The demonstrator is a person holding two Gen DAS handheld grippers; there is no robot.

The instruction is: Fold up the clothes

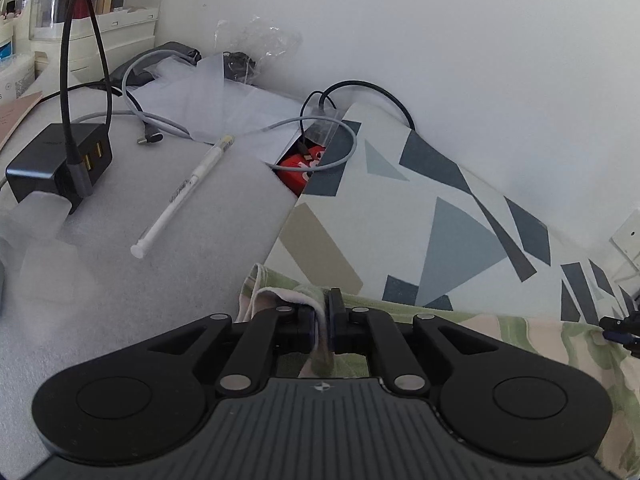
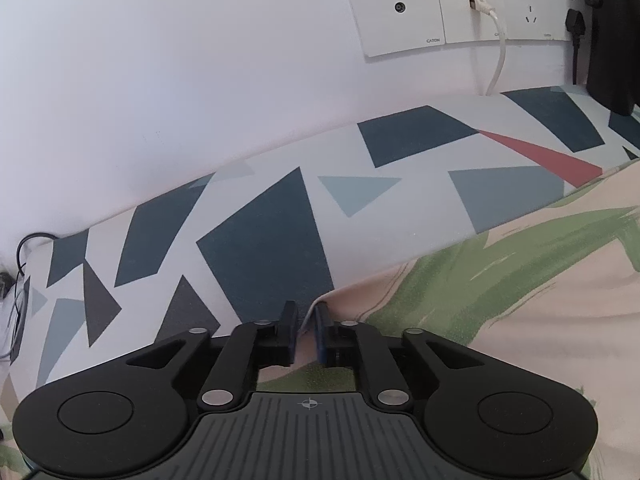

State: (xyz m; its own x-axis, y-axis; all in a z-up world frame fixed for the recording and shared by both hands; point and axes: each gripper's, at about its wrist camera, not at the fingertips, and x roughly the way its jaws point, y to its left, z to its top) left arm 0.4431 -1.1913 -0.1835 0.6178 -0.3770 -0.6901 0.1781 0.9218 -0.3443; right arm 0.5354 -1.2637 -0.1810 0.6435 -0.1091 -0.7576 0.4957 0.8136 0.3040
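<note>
White wall behind; geometric-print cover (image 1: 460, 216) of navy, grey and tan shapes spread on the worktop, running up to the wall in both wrist views. Grey foam-like sheet (image 1: 140, 280) covers the worktop section at 9 o'clock in the left wrist view.

Left tongs (image 1: 320, 312): nearly pressed together, pinching a bunched white-and-green fold of the garment (image 1: 520, 328) between the pads. Cloth fills the narrow gap and hangs below it. Garment is pale peach with green brush-stroke print, lying on the cover from 6 o'clock out to 3 o'clock in this view.

Right tongs (image 2: 306, 320): slightly spread. Garment edge (image 2: 500, 272) sits in the gap against the blue pad on the 3 o'clock side; the pad on the 9 o'clock side stands clear of the cloth — no pinch seen. Rest of the garment spreads from the tongs toward 3 and 4 o'clock, flat on the cover.

Other items, left wrist view:
- white pen (image 1: 184, 188) on the foam sheet, at 10 o'clock from the tongs
- black charger block (image 1: 56, 160) with a dark cable plugged in, at 9–10 o'clock
- grey cable (image 1: 160, 120) looped beyond the pen
- red object (image 1: 300, 168) in the gap between foam sheet and cover, at 12 o'clock; what it is I cannot tell

Right wrist view: white wall socket panel (image 2: 440, 8) at 1 o'clock, white cable (image 2: 498, 52) plugged in and dropping behind the cover.
</note>
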